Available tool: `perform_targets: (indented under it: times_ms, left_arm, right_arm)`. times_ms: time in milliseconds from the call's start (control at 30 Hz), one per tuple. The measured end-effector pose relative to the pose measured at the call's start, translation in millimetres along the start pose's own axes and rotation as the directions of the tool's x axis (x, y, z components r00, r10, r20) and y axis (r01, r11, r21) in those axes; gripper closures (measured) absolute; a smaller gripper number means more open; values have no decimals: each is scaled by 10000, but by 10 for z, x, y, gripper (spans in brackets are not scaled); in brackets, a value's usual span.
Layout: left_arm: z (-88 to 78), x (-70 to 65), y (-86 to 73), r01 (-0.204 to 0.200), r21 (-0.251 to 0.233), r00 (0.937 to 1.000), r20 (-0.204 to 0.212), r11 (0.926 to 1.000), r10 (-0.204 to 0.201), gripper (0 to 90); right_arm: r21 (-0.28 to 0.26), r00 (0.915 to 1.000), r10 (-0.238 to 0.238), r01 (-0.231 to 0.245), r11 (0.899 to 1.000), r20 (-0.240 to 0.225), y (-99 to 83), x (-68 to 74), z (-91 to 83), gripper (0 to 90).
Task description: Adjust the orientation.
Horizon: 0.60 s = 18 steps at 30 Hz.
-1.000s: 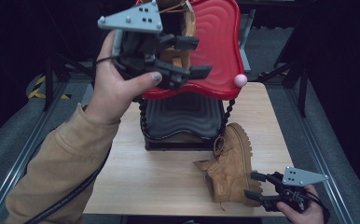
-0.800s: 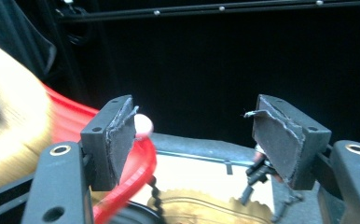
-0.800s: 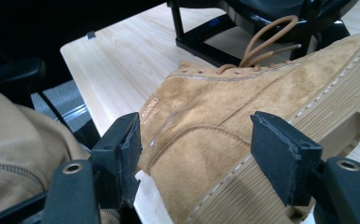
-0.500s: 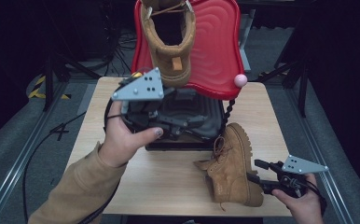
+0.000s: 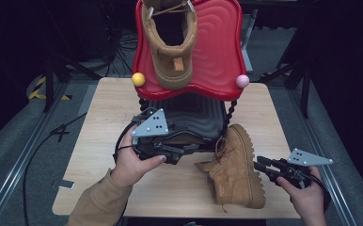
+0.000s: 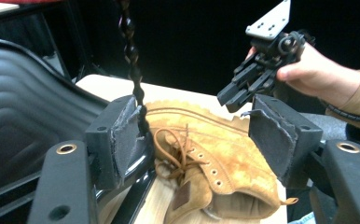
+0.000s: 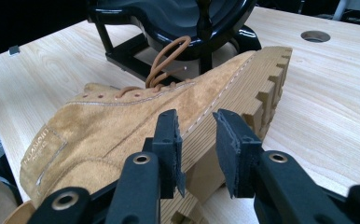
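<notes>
One tan suede boot [image 5: 170,42] rests on the red tray [image 5: 217,61] at the back. Its mate [image 5: 236,169] lies on its side on the table, laces toward the rack. My left gripper [image 5: 182,151] hangs low in front of the black lower tray [image 5: 203,117], open; its jaws have just been closing slightly with nothing between them. In its own view [image 6: 197,144] the lying boot [image 6: 206,158] sits beyond the pads. My right gripper [image 5: 260,165] is at that boot's sole; its jaws [image 7: 197,140] have just been closing. The sole edge [image 7: 243,93] shows in their gap, with no press visible.
A yellow ball [image 5: 138,79] and a pink ball [image 5: 242,81] cap the red tray's front corners. A twisted black post [image 6: 131,46] stands close by my left gripper's left jaw. The wooden table [image 5: 99,117] has a round hole [image 7: 315,35] and dark floor around it.
My left hand has dropped from in front of the red tray to just above the table by the black tray. The right gripper's jaws have narrowed and it has edged toward the boot's sole.
</notes>
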<state>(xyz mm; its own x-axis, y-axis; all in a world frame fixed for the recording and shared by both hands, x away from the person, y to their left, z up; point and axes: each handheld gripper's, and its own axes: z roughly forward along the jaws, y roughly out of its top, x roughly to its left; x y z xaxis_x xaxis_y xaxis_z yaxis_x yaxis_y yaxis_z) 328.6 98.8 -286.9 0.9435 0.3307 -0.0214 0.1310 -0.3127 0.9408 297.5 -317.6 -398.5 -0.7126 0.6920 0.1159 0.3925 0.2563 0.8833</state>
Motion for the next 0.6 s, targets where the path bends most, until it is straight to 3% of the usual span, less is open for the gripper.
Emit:
perform_targets:
  times_ms: [100,200,233,367,500,600]
  left_arm:
    - [-12,43,-32,335,-38,9994,10,9994,-335,335]
    - [-27,57,-47,303,-17,9995,-62,9995,-303,335]
    - [-26,56,-55,427,-22,9991,-82,9991,-427,335]
    - [-8,61,-68,357,97,9993,-61,9993,-356,334]
    - [-6,61,-90,443,197,9990,-43,9988,-443,332]
    - [-20,72,-108,457,224,9989,-95,9987,-455,332]
  right_arm:
    - [112,9988,479,-478,9988,-109,20,16,-33,759]
    - [268,9960,873,-868,9959,-188,-26,28,-90,891]
    - [222,9945,1020,-1015,9946,-256,-37,31,-99,894]
    - [470,9977,658,-650,9968,-154,-51,59,-100,896]
    - [654,9989,267,-242,9976,-378,-10,142,-69,894]
    - [1102,9989,1,50,9939,-467,-2,189,-4,893]
